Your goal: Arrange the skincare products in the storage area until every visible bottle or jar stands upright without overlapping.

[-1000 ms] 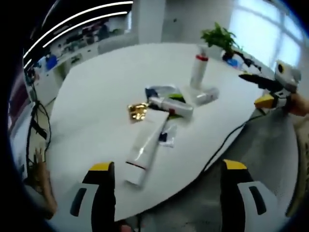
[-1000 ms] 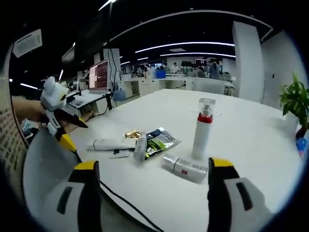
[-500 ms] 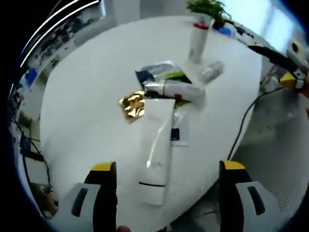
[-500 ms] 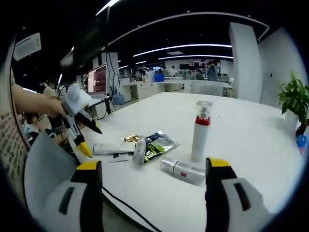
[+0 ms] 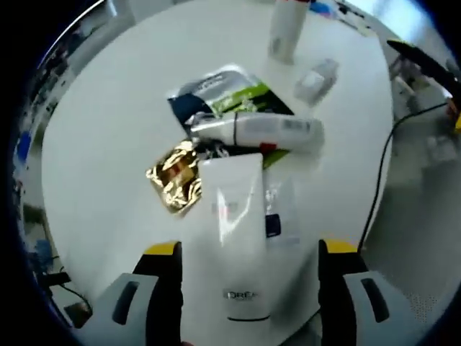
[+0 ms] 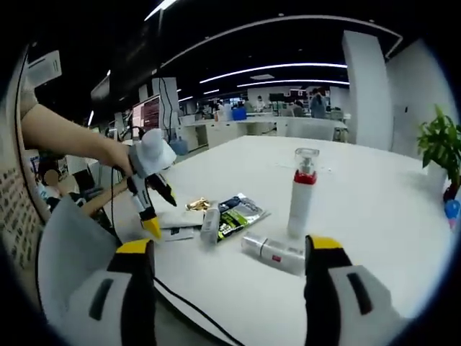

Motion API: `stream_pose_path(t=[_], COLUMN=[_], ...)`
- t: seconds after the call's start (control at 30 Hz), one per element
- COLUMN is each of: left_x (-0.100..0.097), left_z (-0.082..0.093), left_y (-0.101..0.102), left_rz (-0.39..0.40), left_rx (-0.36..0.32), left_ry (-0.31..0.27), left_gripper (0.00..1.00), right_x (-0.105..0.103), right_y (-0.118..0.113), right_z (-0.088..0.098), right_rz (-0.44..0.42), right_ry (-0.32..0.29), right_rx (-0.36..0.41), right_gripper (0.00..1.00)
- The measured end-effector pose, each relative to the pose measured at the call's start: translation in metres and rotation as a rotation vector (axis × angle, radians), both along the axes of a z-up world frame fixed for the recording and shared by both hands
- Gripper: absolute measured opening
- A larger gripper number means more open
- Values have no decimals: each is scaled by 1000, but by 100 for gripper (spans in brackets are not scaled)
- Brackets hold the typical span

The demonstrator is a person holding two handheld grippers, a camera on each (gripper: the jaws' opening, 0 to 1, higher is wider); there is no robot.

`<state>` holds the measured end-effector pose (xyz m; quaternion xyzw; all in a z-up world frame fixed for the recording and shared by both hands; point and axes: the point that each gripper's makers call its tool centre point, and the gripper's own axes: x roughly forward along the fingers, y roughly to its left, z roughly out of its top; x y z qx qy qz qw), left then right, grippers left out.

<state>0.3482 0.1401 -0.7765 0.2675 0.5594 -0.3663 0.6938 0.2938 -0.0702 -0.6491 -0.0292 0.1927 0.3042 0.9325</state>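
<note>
Left gripper view
Left gripper (image 5: 248, 288): its two jaws stand wide apart and hold nothing.
White tube (image 5: 238, 238): lies flat on the white table (image 5: 101, 122), with its cap end right between the jaws. I cannot tell if a jaw touches it.
Gold packet (image 5: 175, 176): crinkly, lies just beside the tube's flat end.
Silver tube (image 5: 259, 130): lies on its side just past the white tube, across a green and silver pouch (image 5: 227, 90).
Small flat sachet (image 5: 281, 213): lies partly under the white tube.
Small bottle (image 5: 317, 76): lies on its side, farther off.
Tall bottle (image 5: 287, 29): stands up at the far end; its top is cut off.
Black cable (image 5: 378, 173): runs along the table edge.

Right gripper view
Right gripper (image 6: 227, 285): jaws wide apart, holding nothing, well back from the things.
Left gripper (image 6: 150, 194): held in a hand, its tips pointing down at the white tube (image 6: 176, 216).
Tall bottle (image 6: 302, 191): stands upright, with a red band and a clear cap.
Small bottle (image 6: 274, 252): lies on its side near the tall one.
Silver tube (image 6: 209, 220): lies on the pouch (image 6: 241, 213).
Gold packet (image 6: 196, 205): just behind them.
</note>
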Motion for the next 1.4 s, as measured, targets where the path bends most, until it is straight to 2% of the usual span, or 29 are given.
stream_pose_path(t=[0.17,0.3,0.57,0.83,1.1,1.17,1.2,1.27,1.4], left_x=[3,2,13,16,15,16,21,16,16], left_z=[-4,-7,-10,-12,-11,-10,-10,-9,-8], left_y=[1,3,5,7,7,5,7,8,7], left_rz=[-7,-18,-36,-51,-41,-7,26,22,75], left_rx=[29,47,94,122,88,57,52,32,-5], left_ry=[10,31,30,42,14,2,-25,-19,-43], left_gripper=[70,57,46,44,42,32,32,31,30], right_x=[0,0,1,1,1,1,1,1,0], right_y=[1,1,-1,-3,-2,-2,-1,0,2], right_z=[0,0,0,-1,-4,-6,-7,-9,-12], right_rz=[-1,-1,-9,-14,-8,0,3,11,24], right_ry=[3,4,2,7,21,25,27,31,35], right_rx=[4,4,7,-1,-11,-16,-19,-29,-47], right_gripper=[85,85,84,82,80,79,79,79,78])
